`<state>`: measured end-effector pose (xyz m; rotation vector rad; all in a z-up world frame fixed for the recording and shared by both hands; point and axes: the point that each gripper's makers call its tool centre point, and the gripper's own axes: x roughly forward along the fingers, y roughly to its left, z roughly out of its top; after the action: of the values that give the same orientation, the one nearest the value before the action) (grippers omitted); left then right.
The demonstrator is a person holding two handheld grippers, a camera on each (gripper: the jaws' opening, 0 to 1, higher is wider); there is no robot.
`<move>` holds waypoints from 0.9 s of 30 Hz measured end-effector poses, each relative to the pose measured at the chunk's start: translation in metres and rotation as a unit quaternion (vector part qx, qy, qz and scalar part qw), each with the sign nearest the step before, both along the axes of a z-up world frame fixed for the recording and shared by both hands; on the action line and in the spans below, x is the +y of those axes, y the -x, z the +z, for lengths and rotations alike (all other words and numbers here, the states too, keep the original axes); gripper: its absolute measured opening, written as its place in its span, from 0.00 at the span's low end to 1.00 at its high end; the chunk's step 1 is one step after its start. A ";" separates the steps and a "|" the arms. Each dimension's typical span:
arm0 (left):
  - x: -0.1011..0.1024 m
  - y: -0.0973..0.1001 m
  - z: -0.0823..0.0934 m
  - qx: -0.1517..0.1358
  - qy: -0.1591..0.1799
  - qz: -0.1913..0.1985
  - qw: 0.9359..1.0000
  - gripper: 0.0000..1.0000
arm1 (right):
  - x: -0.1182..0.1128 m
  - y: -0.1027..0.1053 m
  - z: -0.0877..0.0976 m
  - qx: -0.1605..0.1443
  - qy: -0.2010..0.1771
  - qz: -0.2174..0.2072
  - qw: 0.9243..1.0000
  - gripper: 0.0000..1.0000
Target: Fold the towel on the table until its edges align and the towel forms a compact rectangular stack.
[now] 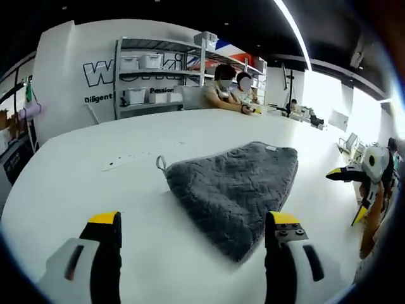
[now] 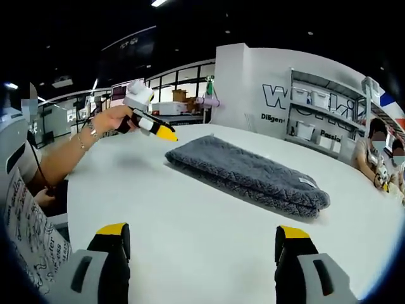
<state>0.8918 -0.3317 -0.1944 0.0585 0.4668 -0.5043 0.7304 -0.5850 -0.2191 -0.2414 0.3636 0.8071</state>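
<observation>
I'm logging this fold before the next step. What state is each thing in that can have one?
Towel: folded into a layered stack, lying flat on the table, touched by neither gripper.
Left gripper: open, empty, held short of the towel.
Right gripper: open, empty, above bare table.
Shelf bins: lids on.

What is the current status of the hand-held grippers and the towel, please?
Left hand-held gripper open, empty. Right hand-held gripper open, empty. Towel folded, grey, flat on white table, both grippers clear of it. Nothing in the way.
</observation>
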 end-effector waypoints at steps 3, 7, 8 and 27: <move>-0.007 -0.010 -0.003 0.006 0.004 -0.006 1.000 0.98 | -0.003 -0.001 0.002 0.000 -0.011 -0.008 1.000 0.99; -0.014 -0.023 -0.003 0.007 0.022 -0.007 1.000 0.93 | -0.003 -0.002 0.000 0.002 -0.005 -0.009 1.000 0.99; -0.017 -0.025 -0.004 0.009 0.030 -0.009 0.999 0.92 | -0.003 -0.002 0.000 0.003 -0.003 -0.007 1.000 0.99; -0.036 -0.033 -0.041 0.040 0.059 -0.030 0.997 0.70 | 0.003 0.003 -0.002 0.013 0.000 0.006 1.000 0.99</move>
<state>0.9252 -0.3679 -0.2349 -0.0620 0.5135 -0.5936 0.7279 -0.5817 -0.2212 -0.2330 0.3873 0.8232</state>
